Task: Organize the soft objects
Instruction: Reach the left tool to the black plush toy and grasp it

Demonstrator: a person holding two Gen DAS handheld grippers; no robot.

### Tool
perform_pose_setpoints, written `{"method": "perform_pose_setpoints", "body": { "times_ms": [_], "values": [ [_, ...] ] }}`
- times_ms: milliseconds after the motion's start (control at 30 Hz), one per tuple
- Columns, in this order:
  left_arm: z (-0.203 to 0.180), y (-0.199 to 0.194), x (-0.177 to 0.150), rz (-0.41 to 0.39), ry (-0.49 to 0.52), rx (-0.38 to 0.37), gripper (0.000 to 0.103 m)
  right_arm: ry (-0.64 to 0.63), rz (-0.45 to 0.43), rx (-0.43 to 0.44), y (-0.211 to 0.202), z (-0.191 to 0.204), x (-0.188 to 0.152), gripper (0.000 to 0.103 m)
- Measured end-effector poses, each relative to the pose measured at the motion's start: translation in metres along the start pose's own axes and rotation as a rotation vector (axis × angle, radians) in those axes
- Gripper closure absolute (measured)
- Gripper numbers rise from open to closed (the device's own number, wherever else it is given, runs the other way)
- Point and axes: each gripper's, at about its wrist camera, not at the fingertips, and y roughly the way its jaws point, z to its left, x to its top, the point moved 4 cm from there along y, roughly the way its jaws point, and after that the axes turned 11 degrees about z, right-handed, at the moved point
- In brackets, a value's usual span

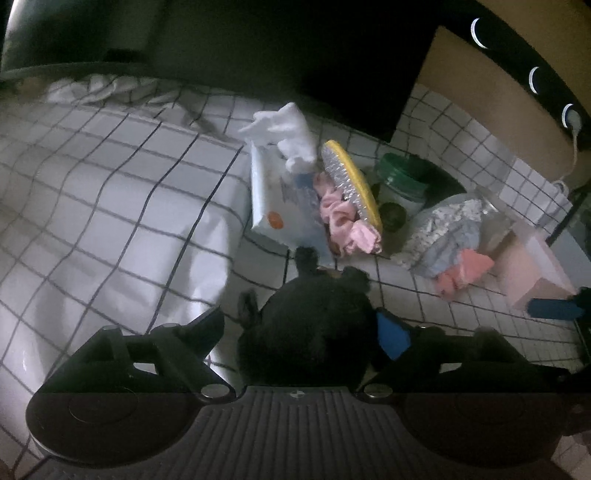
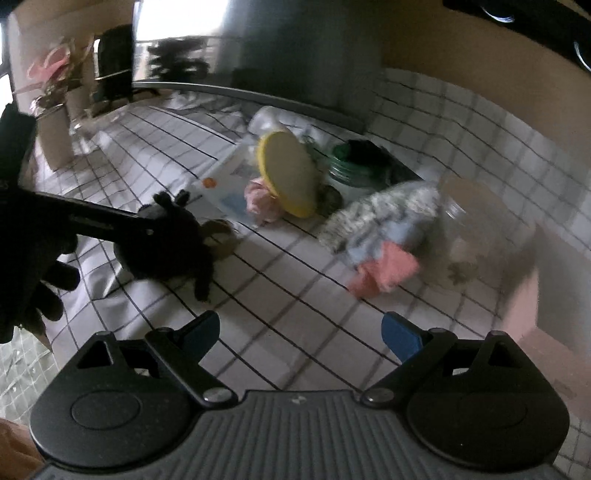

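The left hand-held gripper [image 1: 299,332] clamps a black plush [image 1: 306,325] just above the checked bed [image 1: 110,192], its limbs pointing away toward the tissue pack [image 1: 273,199]. The right hand-held gripper [image 2: 299,332] gapes wide, holding nothing. Only the right view shows the plush's tan patch (blurred) [image 2: 218,236].

A white sheet with a thin black grid [image 1: 122,177] covered the bed, rumpled near its far edge. Behind it rose a tan wall [image 2: 461,48] and a dark upright panel [image 1: 332,66]. In the right wrist view, bright daylight came through a window [image 2: 177,22] at the upper left, beside blurred pink-flowered plants in pale pots [image 2: 55,96].
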Motion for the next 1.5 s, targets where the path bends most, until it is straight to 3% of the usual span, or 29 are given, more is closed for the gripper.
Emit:
{"method": "perform_pose_setpoints", "body": {
  "times_ms": [33, 100, 133, 233, 300, 467, 600, 700, 900, 1000, 1100, 1133, 1300, 1500],
  "values": [
    [-0.001, -0.004, 0.000, -0.026, 0.004, -0.006, 0.030, -0.001, 0.001, 0.003, 0.003, 0.003, 0.002, 0.008],
    [-0.001, -0.016, 0.001, -0.059, -0.004, -0.024, 0.035, -0.013, 0.014, 0.020, 0.008, 0.008, 0.005, 0.008],
    [0.000, -0.022, 0.002, -0.057, -0.014, -0.040, 0.045, -0.032, 0.014, 0.024, 0.011, 0.011, 0.006, 0.008],
    [0.006, -0.047, 0.004, -0.093, -0.035, -0.117, 0.059, -0.068, 0.002, 0.016, 0.018, 0.017, 0.009, 0.008],
    [0.008, -0.056, 0.005, -0.103, -0.037, -0.121, 0.059, -0.062, 0.001, 0.033, 0.027, 0.019, 0.013, 0.008],
    [0.012, -0.053, -0.008, -0.063, -0.025, -0.021, 0.059, -0.059, 0.012, 0.067, 0.040, 0.034, 0.024, 0.008],
    [0.004, -0.041, -0.014, -0.002, 0.020, -0.012, 0.057, -0.131, 0.000, 0.039, 0.035, 0.046, 0.025, 0.008],
    [-0.007, -0.029, -0.015, -0.001, 0.047, 0.035, 0.041, -0.153, 0.010, 0.000, 0.034, 0.044, 0.020, 0.008],
    [-0.009, 0.001, -0.012, 0.041, -0.024, 0.009, 0.006, -0.123, 0.062, -0.001, 0.030, 0.030, 0.003, 0.008],
    [-0.013, 0.008, -0.012, 0.035, -0.051, -0.013, 0.009, -0.120, 0.078, -0.005, 0.028, 0.024, -0.009, 0.008],
    [-0.021, 0.009, -0.010, -0.018, -0.036, 0.013, 0.029, -0.105, 0.074, -0.007, 0.024, 0.017, -0.018, 0.008],
    [-0.023, 0.011, -0.009, -0.018, -0.033, 0.031, 0.031, -0.099, 0.071, -0.011, 0.023, 0.014, -0.020, 0.008],
    [-0.029, 0.018, -0.012, 0.010, -0.029, 0.069, 0.031, -0.069, 0.074, -0.025, 0.023, 0.000, -0.026, 0.008],
    [-0.021, -0.003, -0.015, -0.006, -0.126, -0.009, 0.034, -0.077, 0.012, -0.028, 0.020, -0.004, -0.014, 0.009]
  ]
}}
